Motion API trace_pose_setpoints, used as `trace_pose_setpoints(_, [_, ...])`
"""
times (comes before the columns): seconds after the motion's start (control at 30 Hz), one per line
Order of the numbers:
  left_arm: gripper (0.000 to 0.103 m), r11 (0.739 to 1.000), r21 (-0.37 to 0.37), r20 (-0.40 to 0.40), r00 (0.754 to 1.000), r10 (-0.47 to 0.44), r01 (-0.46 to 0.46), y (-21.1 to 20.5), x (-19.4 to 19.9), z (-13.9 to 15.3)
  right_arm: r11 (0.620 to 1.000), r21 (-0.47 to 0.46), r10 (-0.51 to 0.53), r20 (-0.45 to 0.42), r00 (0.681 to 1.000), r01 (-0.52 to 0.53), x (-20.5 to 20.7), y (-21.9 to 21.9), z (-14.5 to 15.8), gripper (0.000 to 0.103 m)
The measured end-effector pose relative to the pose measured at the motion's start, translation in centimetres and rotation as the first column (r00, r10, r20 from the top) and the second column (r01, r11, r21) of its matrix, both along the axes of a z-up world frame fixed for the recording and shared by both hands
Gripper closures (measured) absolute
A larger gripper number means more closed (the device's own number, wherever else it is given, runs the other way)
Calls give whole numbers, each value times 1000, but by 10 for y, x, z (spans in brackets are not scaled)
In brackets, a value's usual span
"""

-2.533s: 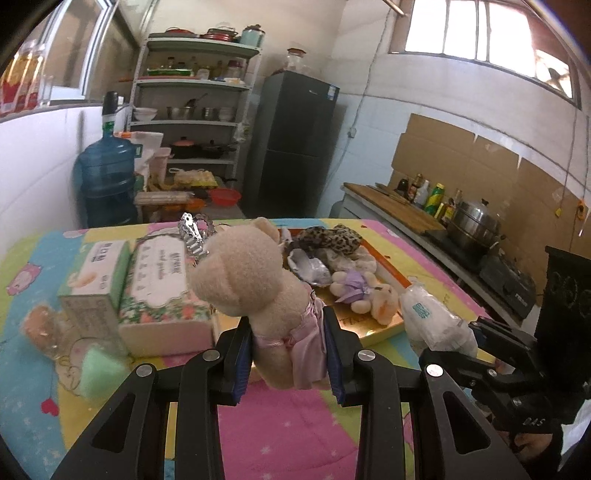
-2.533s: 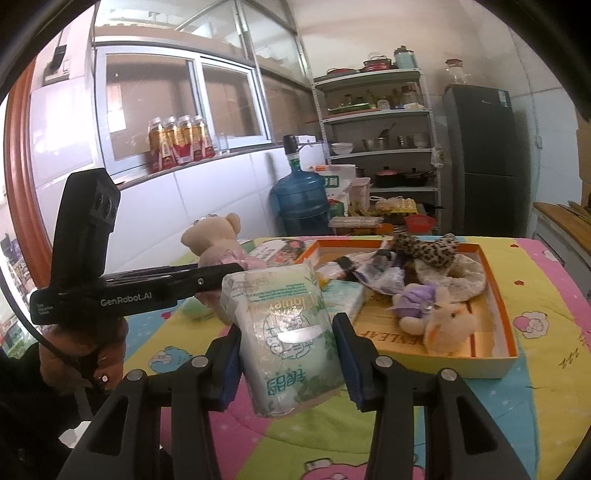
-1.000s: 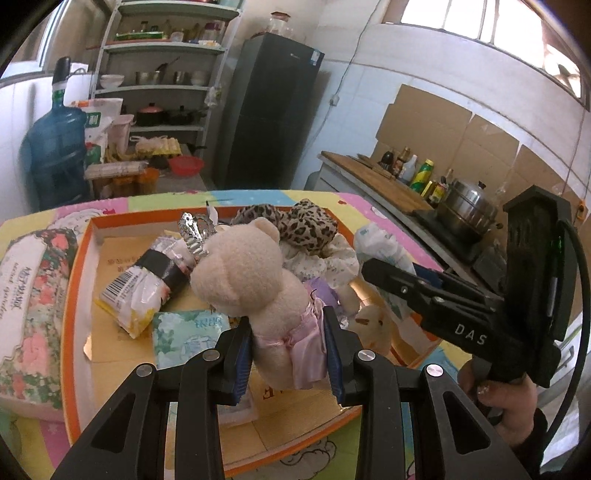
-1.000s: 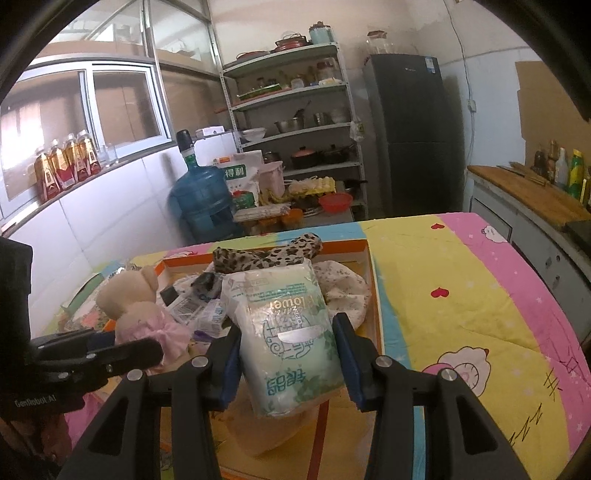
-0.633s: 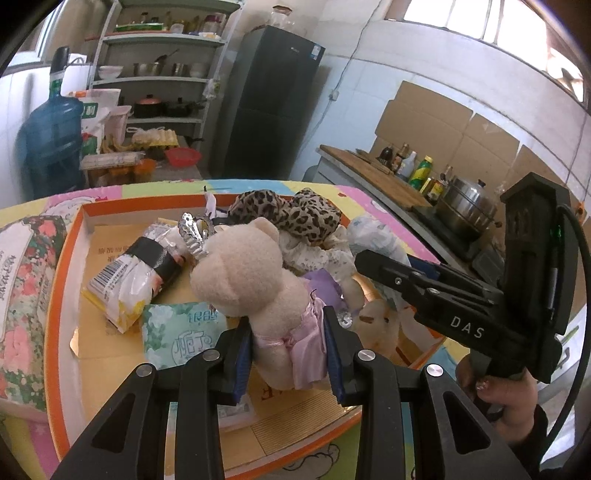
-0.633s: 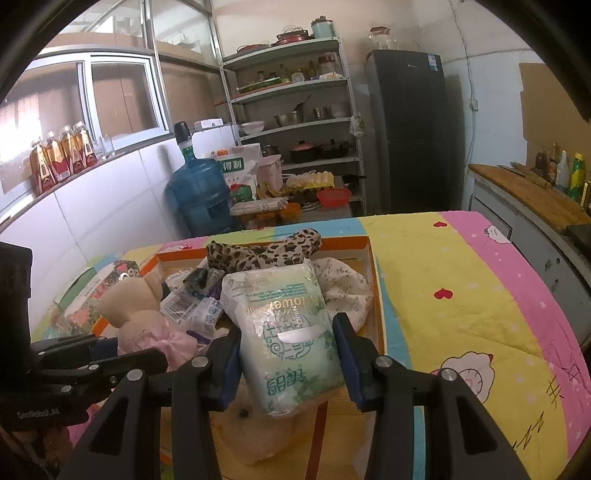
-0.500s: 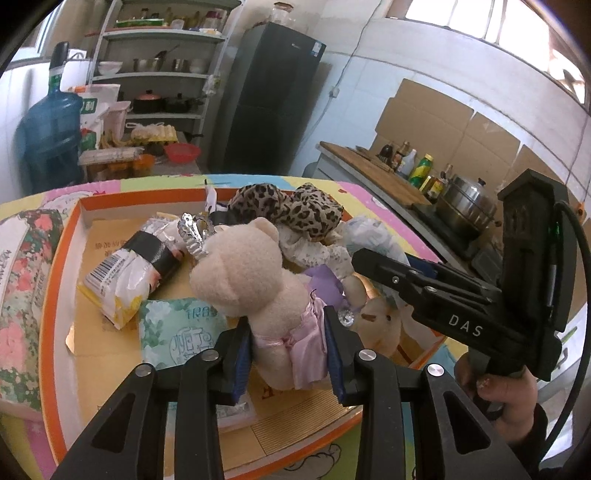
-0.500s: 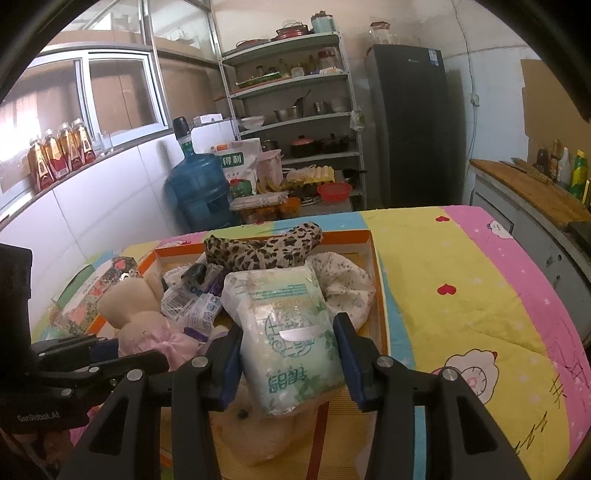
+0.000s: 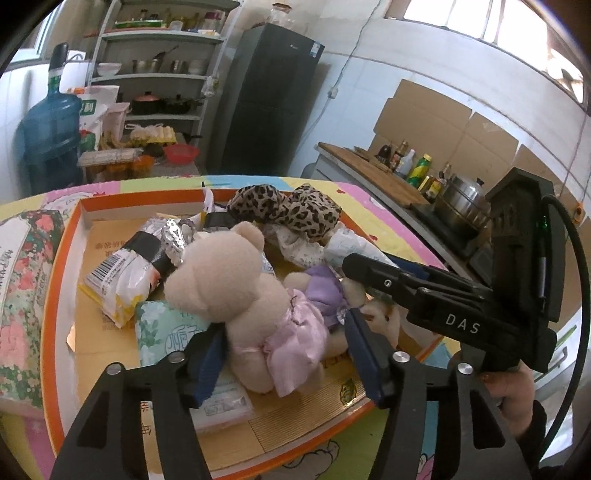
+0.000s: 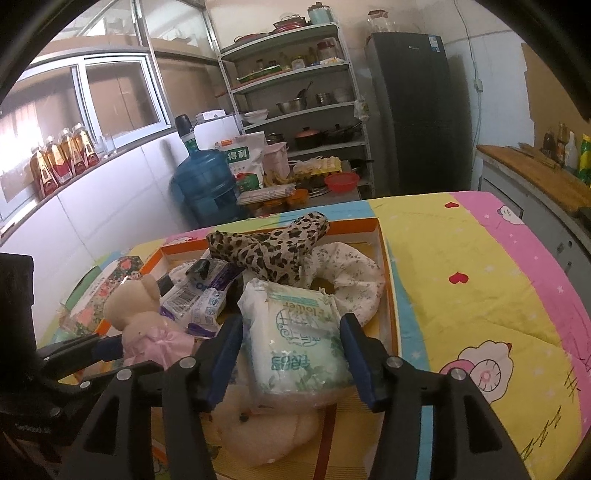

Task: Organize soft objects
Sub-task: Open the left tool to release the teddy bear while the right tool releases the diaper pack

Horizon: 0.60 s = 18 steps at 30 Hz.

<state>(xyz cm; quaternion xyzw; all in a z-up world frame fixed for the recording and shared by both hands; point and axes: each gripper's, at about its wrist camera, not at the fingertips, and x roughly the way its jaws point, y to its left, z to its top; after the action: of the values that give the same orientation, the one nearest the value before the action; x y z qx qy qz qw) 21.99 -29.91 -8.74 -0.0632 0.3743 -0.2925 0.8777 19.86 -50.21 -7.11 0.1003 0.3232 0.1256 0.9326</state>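
Now my left gripper (image 9: 284,350) fingers just spread off fuzzy beige plush bear in pink satin dress (image 9: 251,295); right gripper (image 10: 291,354) fingers opening beside crinkly plastic tissue pack (image 10: 299,336), inside orange-rimmed cardboard tray (image 9: 51,295).

"das" stands in pale letters on the black side of the right claw (image 9: 458,325). the tissue pack (image 10: 299,343) reads "flower" upside down. the white sack (image 10: 242,155) by the shelves shows "得利".

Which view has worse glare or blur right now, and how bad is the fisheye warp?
Left wrist: blown-out windows top right, teddy bear sharp, shelf bowed near the rim. Right wrist: oil bottles washed out by backlight, tissue pack sharp; black vignette in both.
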Motion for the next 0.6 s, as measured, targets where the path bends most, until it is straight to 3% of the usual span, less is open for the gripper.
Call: trace_pose_setpoints(0.6, [35, 1000, -20, 55, 998, 19, -18, 11, -18, 21, 999, 42, 22, 43, 999, -23, -11, 0, 4, 48])
